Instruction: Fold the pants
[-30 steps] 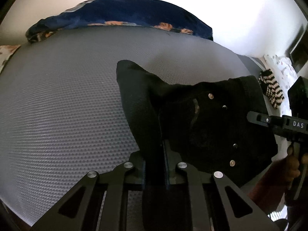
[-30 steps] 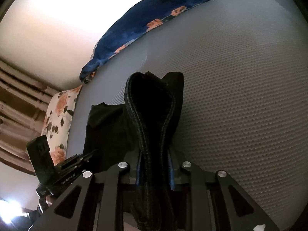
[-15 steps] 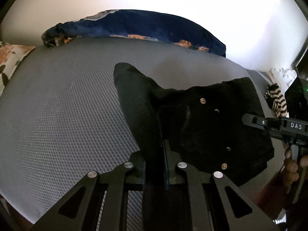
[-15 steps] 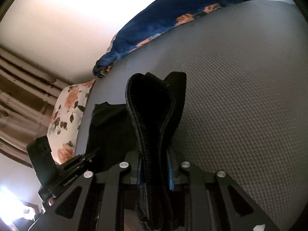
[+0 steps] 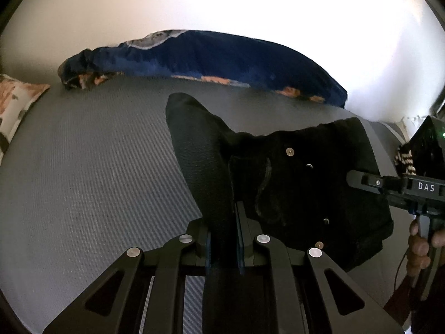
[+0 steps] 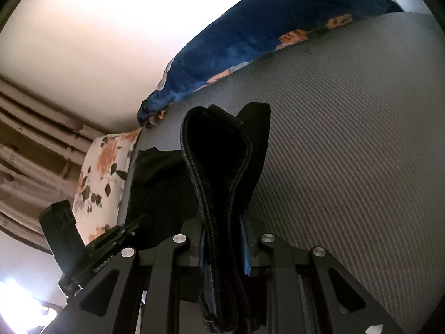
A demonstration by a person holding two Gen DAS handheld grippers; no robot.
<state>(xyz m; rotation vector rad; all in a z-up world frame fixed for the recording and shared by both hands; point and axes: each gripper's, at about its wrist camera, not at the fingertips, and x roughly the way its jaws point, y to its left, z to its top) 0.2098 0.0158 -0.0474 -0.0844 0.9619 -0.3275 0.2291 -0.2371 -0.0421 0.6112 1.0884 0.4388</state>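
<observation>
Above the grey mattress (image 5: 91, 183), your left gripper (image 5: 222, 236) is clamped on one bunched edge of the black pants (image 5: 306, 194), and your right gripper (image 6: 222, 247) is clamped on a thick stitched band of the same garment at the other end. The cloth hangs slack between the two, its long axis running across from one hand to the other, with the riveted front panel sagging toward the bed's near edge. The free length beyond the jaws seems to point toward the blue pillow (image 5: 222, 55), though dark fabric hides the folds.
</observation>
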